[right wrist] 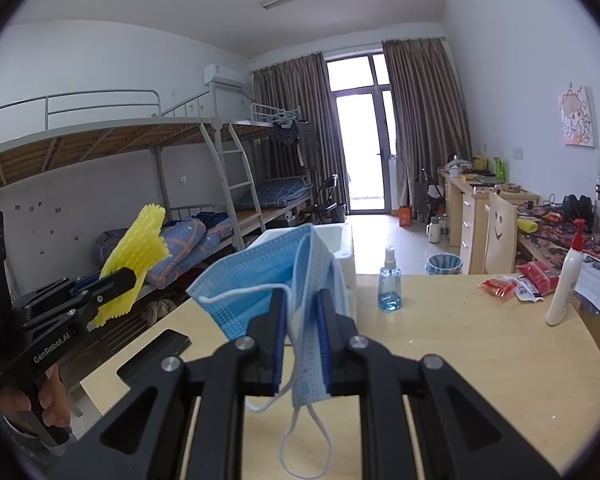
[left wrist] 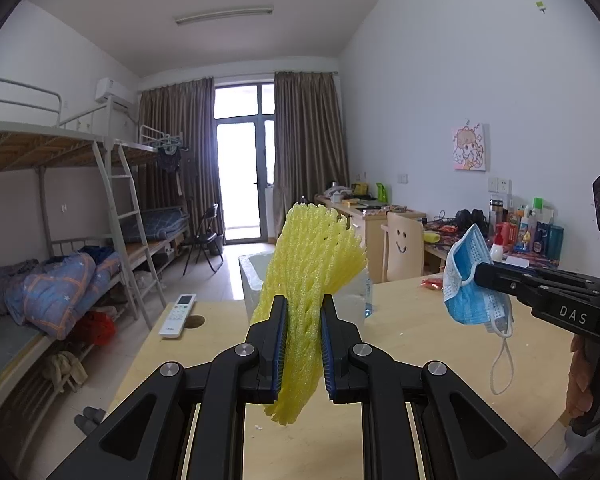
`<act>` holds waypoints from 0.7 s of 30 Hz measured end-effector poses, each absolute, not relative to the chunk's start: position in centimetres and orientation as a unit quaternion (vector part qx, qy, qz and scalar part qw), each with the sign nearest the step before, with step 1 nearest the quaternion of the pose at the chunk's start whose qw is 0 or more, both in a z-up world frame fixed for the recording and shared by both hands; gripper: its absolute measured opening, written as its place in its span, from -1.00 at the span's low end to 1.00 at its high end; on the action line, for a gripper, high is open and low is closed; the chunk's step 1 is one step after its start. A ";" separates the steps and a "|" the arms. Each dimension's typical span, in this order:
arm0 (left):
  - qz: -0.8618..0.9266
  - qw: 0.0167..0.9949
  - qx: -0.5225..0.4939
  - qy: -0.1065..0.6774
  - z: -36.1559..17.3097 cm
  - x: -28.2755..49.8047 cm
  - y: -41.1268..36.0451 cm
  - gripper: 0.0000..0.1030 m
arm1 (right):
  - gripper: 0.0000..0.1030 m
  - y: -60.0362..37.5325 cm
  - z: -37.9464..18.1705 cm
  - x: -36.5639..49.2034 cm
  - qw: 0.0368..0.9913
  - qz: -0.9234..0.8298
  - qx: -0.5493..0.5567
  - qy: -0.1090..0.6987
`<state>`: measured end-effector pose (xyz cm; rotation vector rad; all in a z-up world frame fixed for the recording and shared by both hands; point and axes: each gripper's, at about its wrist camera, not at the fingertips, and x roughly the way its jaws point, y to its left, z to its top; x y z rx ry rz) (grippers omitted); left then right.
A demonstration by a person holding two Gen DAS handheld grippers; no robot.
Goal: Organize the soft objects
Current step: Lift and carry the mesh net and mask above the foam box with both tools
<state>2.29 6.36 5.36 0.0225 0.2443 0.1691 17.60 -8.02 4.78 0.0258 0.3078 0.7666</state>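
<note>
Nearest, the left claw [left wrist: 304, 344] pinches a yellow foam net [left wrist: 312, 264], and the right claw [right wrist: 302, 336] pinches a blue face mask [right wrist: 268, 276]; both things hang above the worktop [right wrist: 460, 352]. I think the white foam box [right wrist: 340, 244] at the far edge is the goal, so carry both level and release only above it. Behind are bunk beds [right wrist: 140, 152] and a balcony door [right wrist: 364, 136].

The left tongs [left wrist: 303, 320] pinch a yellow foam net [left wrist: 312, 256] held upright above the desk [left wrist: 412, 344]. To their right, the right tongs [left wrist: 478, 276] grip a blue mask [left wrist: 470, 280], its loops dangling. A remote [left wrist: 178, 315] lies to the left, a white box [left wrist: 254, 276] behind the net.
</note>
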 end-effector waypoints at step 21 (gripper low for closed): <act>0.079 0.989 0.007 0.128 6.8 5.6 7.7 -0.68 | -0.65 -6.0 6.0 19.0 0.910 0.388 -0.007 0.148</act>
